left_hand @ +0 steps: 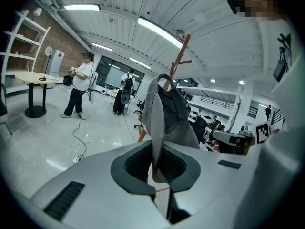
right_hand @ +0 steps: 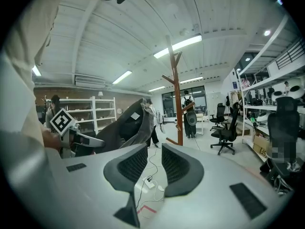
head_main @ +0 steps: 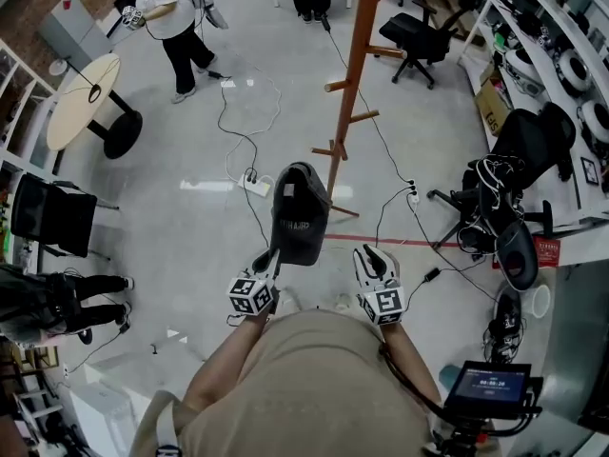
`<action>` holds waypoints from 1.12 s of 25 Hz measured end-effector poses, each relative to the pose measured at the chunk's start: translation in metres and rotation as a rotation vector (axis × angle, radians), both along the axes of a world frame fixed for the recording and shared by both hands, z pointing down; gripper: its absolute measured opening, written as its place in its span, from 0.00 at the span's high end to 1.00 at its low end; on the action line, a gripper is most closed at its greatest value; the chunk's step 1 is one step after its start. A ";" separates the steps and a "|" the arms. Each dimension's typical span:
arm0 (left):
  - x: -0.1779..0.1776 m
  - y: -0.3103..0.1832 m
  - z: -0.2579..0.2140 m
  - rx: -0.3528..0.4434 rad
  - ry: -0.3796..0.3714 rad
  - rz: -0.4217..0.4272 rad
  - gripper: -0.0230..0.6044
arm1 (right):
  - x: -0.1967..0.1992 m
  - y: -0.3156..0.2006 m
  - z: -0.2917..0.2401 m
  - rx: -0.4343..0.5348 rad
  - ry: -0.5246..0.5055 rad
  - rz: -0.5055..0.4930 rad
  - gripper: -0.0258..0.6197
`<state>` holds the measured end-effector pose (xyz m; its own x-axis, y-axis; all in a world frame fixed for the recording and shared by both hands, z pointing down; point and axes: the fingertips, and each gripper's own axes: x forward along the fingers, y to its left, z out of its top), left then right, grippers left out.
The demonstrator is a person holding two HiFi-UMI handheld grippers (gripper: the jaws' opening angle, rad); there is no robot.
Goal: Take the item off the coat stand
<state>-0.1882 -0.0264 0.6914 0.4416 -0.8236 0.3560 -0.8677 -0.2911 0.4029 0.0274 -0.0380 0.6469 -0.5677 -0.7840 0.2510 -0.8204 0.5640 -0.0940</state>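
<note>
A dark grey cap (head_main: 299,215) hangs clear of the wooden coat stand (head_main: 354,74), just in front of it. My left gripper (head_main: 271,255) is shut on the cap's brim from below. In the left gripper view the brim (left_hand: 157,128) stands on edge, pinched between the ribbed pads, with the stand (left_hand: 180,61) behind it. My right gripper (head_main: 373,255) sits beside the cap on its right, open with nothing between its fingers. The right gripper view shows the cap (right_hand: 128,128) to the left of its jaws and the stand (right_hand: 175,94) ahead.
Cables and a white power strip (head_main: 255,183) lie on the grey floor near the stand's base. Black office chairs (head_main: 419,36) stand at the back and right, by shelving (head_main: 561,46). A round table (head_main: 84,98) and a person (head_main: 176,17) are at the far left.
</note>
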 end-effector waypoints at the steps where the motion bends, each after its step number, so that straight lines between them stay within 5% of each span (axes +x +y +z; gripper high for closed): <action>1: -0.001 0.000 0.001 -0.003 -0.003 -0.001 0.91 | 0.000 0.000 0.002 -0.002 -0.001 -0.001 0.81; 28: 0.003 -0.001 0.006 -0.019 -0.001 0.024 0.91 | -0.002 0.002 0.006 -0.021 0.016 0.003 0.81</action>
<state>-0.1851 -0.0276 0.6969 0.4608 -0.8056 0.3723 -0.8610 -0.3040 0.4078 0.0259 -0.0361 0.6531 -0.5611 -0.7802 0.2765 -0.8236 0.5596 -0.0923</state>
